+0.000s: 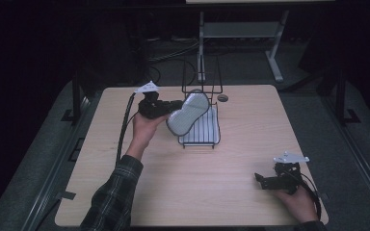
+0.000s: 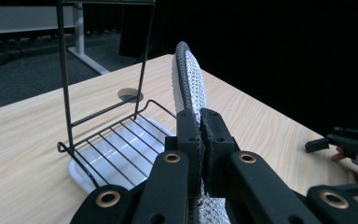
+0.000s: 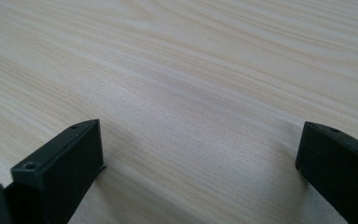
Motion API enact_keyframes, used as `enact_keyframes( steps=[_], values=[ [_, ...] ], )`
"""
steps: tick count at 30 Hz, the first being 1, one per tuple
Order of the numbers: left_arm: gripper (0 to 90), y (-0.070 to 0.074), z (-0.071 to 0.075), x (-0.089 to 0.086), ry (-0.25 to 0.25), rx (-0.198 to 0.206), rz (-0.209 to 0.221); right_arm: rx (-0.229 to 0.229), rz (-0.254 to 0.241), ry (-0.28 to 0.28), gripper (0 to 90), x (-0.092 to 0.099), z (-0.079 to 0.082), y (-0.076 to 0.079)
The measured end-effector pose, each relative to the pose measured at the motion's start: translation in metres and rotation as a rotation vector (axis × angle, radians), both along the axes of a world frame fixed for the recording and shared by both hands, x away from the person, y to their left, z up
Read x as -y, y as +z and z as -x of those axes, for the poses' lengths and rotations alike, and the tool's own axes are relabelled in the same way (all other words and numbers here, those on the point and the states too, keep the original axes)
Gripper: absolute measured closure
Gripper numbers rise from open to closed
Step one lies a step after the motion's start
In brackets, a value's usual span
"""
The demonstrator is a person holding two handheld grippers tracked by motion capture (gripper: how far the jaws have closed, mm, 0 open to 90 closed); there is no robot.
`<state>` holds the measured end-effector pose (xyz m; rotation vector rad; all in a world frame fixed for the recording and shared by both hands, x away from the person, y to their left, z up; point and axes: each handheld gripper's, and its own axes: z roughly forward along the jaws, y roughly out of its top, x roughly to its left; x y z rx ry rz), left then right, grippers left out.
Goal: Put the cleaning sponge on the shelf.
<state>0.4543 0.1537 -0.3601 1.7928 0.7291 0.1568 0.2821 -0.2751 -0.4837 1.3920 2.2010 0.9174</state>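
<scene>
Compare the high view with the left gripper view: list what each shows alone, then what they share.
High view alone: the left hand, a plaid sleeve, and the whole pad over the rack.
Left gripper view alone: the pad edge-on, clamped between the left gripper's shut jaws.
Shared: pad, rack, table, table hole, right gripper.

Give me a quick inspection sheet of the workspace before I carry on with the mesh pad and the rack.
Surface: light wood table, round grommet hole behind the rack.
Job's things: grey mesh pad, held on edge above the black wire rack; white tray under the rack.
Clutter: nothing seen.
Grippers: left tongs shut on the pad's rim; right tongs open, low over bare table at the near right.
Cables: one black cable trails from each gripper; more lie on the floor behind.
Surroundings: dark room, grey metal frame beyond the table.
</scene>
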Motion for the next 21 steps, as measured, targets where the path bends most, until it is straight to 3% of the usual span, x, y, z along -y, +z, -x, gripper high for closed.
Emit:
enact_keyframes(
  steps=[7, 9, 14, 21],
  values=[
    [87.6, -0.014, -0.012, 0.012, 0.006, -0.031, -0.002, 0.0, -0.001, 0.0, 0.0, 0.0, 0.0, 0.0],
    [87.6, -0.02, -0.015, 0.015, 0.002, -0.041, -0.021, 0.0, -0.001, 0.0, 0.0, 0.0, 0.0, 0.0],
    [87.6, -0.03, -0.021, 0.021, 0.016, -0.067, -0.01, 0.0, 0.0, 0.0, 0.0, 0.0, 0.0, 0.0],
    [87.5, -0.04, -0.027, 0.025, 0.029, -0.083, -0.039, 0.0, -0.001, -0.001, 0.1, 0.0, 0.0, 0.0]
  ],
)
